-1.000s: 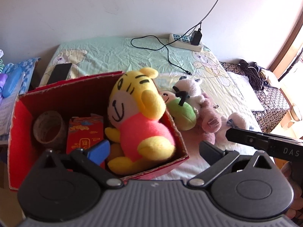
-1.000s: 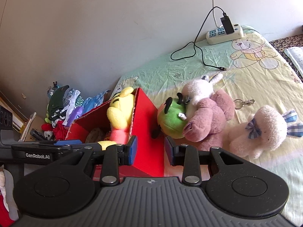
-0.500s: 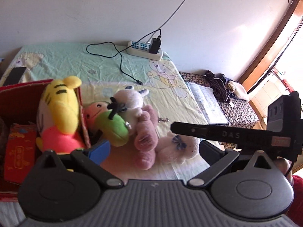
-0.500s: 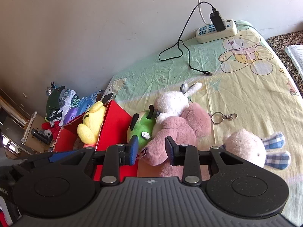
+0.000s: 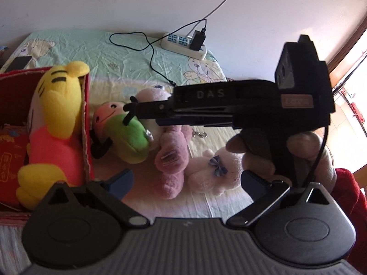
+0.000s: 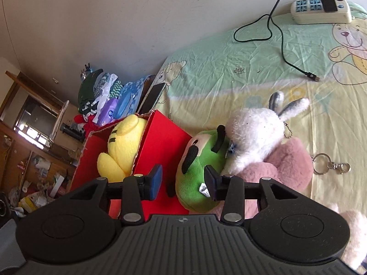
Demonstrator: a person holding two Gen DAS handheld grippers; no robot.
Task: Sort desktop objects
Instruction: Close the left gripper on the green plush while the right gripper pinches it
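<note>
A red box [image 5: 87,123] holds a yellow tiger plush [image 5: 57,114] at the left. Right of the box lies a pile of toys: a green plush [image 5: 130,137], a white bunny [image 6: 254,133], a pink plush [image 5: 172,158] and a pale bunny with a blue bow [image 5: 215,174]. My left gripper [image 5: 187,183] is open, low over the sheet in front of the pink plush. A hand holds my right gripper [image 6: 182,181], open, just above the green plush [image 6: 199,167]. Its right pad overlaps the plush and its left pad stands before the box wall [image 6: 160,142].
A power strip [image 5: 183,45] with a black cable [image 6: 282,36] lies at the back of the bed. A key ring [image 6: 330,165] rests right of the pink plush. A phone [image 6: 152,96] and folded clothes [image 6: 103,91] sit behind the box. A red packet [image 5: 9,151] lies inside it.
The left view has swung right, from the box to the toy pile. My right gripper has come forward and down over the green plush, with its jaws a little wider.
</note>
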